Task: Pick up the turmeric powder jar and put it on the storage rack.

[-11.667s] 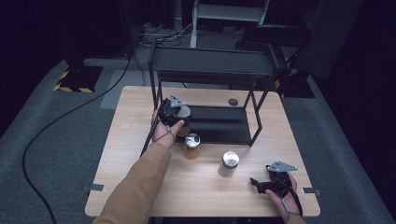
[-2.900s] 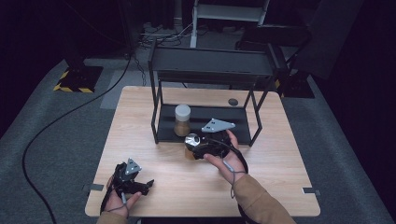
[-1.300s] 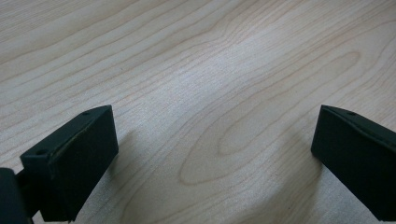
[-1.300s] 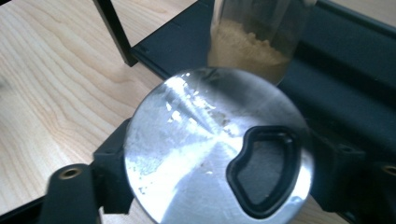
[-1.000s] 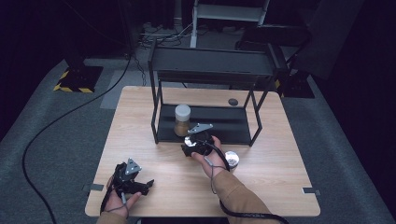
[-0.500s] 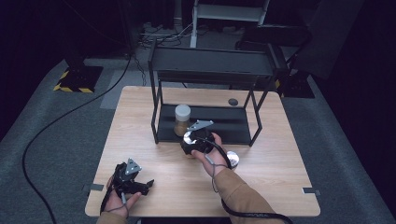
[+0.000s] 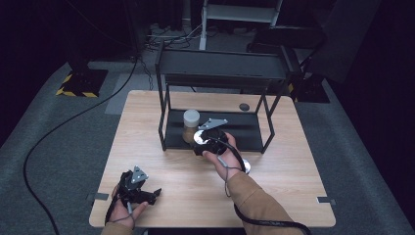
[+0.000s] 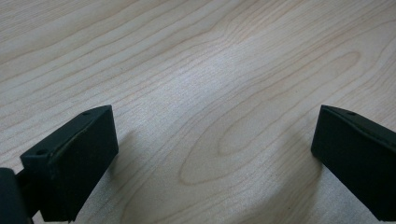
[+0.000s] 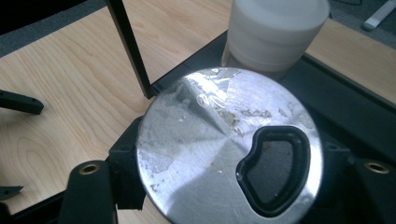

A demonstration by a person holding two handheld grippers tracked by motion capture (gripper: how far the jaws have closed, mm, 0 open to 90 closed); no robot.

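Right gripper (image 7: 208,142) up at the front edge of the black rack (image 7: 220,68), jaws clamped either side of a silver-topped can (image 9: 229,144), foil lid scuffed with a dark pour opening, just in front of the white-lidded jar (image 7: 190,125) standing on the rack's lower shelf (image 7: 244,129). Left gripper (image 7: 147,196) down at the near-left of the wooden table (image 7: 147,127), well apart from the rack, held in the left hand (image 7: 122,208), jaws spread wide over bare wood grain. Another silver-lidded can (image 7: 244,166) on the table just beside the right wrist.
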